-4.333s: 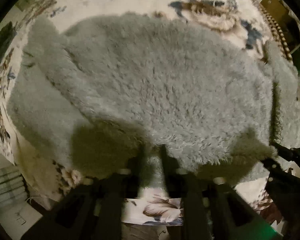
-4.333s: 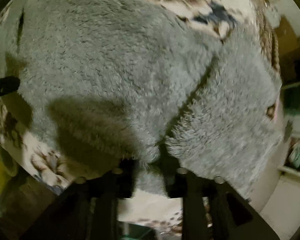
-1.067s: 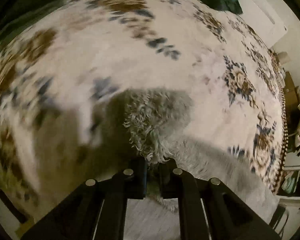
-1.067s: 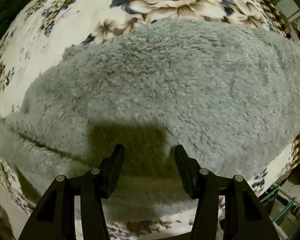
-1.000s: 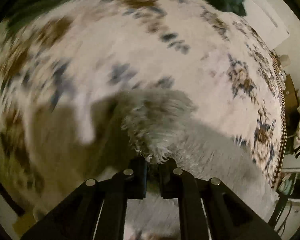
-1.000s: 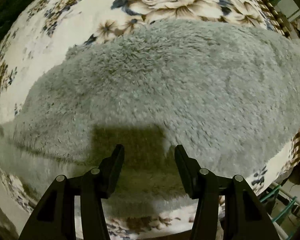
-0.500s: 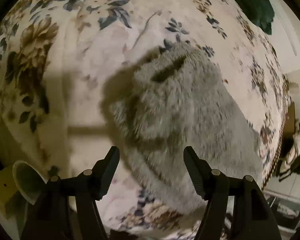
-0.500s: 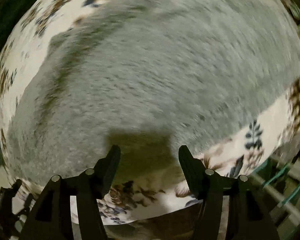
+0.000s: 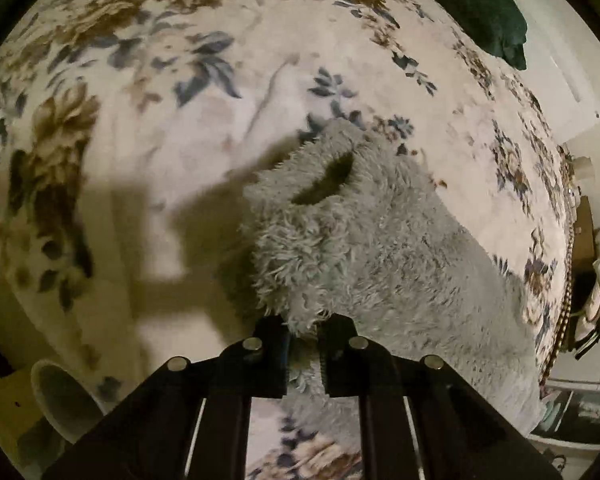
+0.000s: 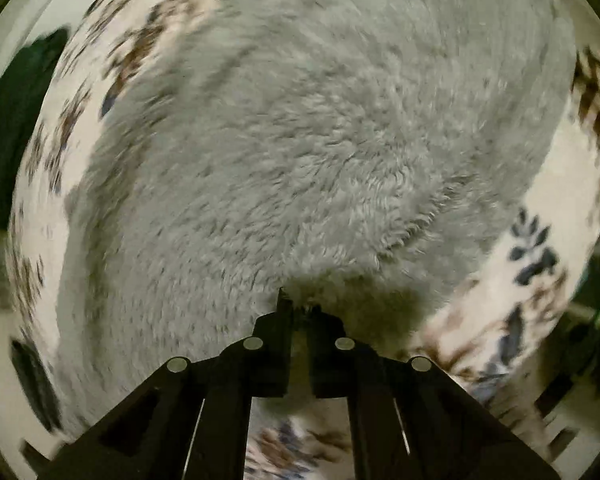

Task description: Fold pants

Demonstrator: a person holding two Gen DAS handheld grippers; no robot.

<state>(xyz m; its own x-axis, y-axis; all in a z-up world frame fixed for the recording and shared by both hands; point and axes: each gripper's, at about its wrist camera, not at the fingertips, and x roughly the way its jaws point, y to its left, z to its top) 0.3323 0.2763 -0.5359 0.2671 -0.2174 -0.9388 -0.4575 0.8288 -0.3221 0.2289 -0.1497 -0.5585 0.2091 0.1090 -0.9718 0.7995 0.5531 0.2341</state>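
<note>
The left gripper [image 9: 303,344] has its jaws drawn close on a tuft at the near edge of the pants [image 9: 380,264], fleece bunched between the tips. The right gripper [image 10: 300,320] is likewise pinched nearly together on the near edge of the same grey fleece, pile squeezed up between its tips. So both tools grip the pants, which lie spread on the flowered bedspread [image 9: 160,100]. In the left view one end rises toward the camera with a dark opening [image 9: 324,180] gaping at its top; whether this is a leg cuff or the waist I cannot tell.

The likeliest trouble, in my judgement, is a shallow bite. The pile is long and loose, and each pinch may hold fluff more than cloth — a lift or a pull could let the edge slide out and drop half folded. The gaping opening suggests the left tool may hold only one layer; if so, the layer beneath would lag and the fold would come out crooked or bunched. The right view is smeared, so that side seems to be moving, and uneven pace between the two hands would skew the edge. A pale cup [image 9: 60,400] stands at the lower left of the left view, near the tool — a wide swing could knock it. The bedspread could also ruck and drag with the fleece.
</note>
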